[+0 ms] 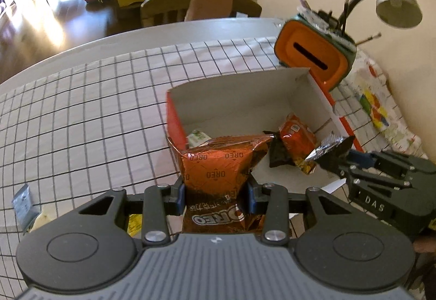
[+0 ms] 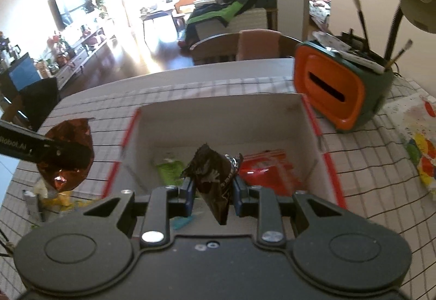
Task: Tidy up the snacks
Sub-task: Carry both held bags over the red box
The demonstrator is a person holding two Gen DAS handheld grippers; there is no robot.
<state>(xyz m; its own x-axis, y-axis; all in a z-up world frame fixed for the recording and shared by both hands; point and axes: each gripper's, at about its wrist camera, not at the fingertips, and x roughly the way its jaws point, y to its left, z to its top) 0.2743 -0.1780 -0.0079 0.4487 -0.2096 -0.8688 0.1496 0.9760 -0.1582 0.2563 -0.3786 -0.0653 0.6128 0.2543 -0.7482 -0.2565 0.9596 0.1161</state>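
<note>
Left wrist — Oreo bag (image 1: 215,163) overhangs box (image 1: 245,81) near rim, far half open.

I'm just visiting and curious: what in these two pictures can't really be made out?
- Oreo packet, left wrist view: lower part hidden by the left gripper.
- Green packet in the box, right wrist view: blurred, label unreadable.
- Dark packet in the right gripper: print too small.
</note>
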